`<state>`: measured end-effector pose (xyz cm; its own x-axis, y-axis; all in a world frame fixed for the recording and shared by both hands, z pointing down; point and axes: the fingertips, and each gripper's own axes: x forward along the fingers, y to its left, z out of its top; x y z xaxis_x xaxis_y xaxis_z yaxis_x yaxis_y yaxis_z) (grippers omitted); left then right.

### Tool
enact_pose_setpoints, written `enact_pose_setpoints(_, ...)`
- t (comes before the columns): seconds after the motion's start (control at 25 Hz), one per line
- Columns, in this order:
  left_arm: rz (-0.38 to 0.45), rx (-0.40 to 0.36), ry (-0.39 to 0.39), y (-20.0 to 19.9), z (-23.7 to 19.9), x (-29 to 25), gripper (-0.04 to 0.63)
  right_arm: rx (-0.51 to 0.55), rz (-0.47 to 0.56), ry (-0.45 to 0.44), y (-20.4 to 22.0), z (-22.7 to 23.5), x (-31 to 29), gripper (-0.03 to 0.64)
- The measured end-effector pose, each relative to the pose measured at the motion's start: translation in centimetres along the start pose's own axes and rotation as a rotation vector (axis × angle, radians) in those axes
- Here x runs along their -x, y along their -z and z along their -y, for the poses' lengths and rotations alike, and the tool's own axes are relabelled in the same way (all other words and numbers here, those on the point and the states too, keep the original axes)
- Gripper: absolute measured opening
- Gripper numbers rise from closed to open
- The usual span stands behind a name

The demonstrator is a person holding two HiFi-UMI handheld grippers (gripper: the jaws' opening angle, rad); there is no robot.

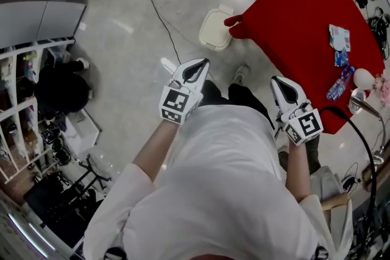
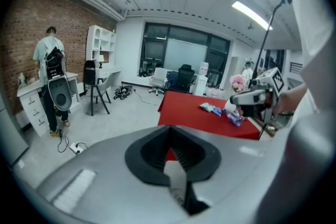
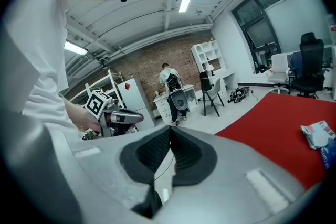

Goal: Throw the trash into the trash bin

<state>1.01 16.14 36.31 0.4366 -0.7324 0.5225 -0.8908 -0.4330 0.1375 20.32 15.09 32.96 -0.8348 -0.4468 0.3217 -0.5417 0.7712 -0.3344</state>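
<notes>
Left gripper (image 1: 203, 64) and right gripper (image 1: 275, 80) are hanging closed, gripping nothing (wrappers (image 1: 339, 38) are lying on the red table (image 1: 292, 15)); a hasty reach would be risking rolling the plastic bottle (image 1: 339, 86) off

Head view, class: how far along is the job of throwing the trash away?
Nothing looks done: the wrappers and bottle lie on the red table. In hand: nothing; the left gripper and right gripper are shut and empty. Left: carry every piece to the trash bin.

Matt tablecloth (image 1: 304, 9), glossy floor (image 1: 122, 3) (glare), plastic trash bin (image 1: 216, 28)
</notes>
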Motion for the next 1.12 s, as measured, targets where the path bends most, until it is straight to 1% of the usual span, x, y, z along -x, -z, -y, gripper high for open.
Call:
enact_pose_setpoints(0.28, -0.099, 0.019, -0.02, 4.2, -3.7, -3.8, 0.003, -0.054, -0.039, 0.039, 1.6, 2.0, -2.3, 0.002)
enact_pose_setpoints(0.44, -0.137, 0.036, -0.043, 8.3, -6.5, -6.6, 0.003, -0.066, -0.057, 0.081, 3.1, 2.5, -4.2, 0.002)
enact_pose_setpoints(0.68, -0.239, 0.059, -0.064, 17.0, -10.3, -11.5, 0.003, -0.126, -0.079, 0.129, 6.4, 3.6, -7.2, 0.002)
enact_pose_setpoints(0.88, -0.345, 0.089, -0.085, 25.6, -13.0, -15.6, 0.003, -0.12, -0.116, 0.155, 10.1, 4.7, -9.4, 0.002)
enact_pose_setpoints(1.12, -0.464, 0.138, -0.087, 35.3, -14.8, -21.0, 0.003, -0.163, -0.145, 0.151, 14.7, 5.3, -12.2, 0.002)
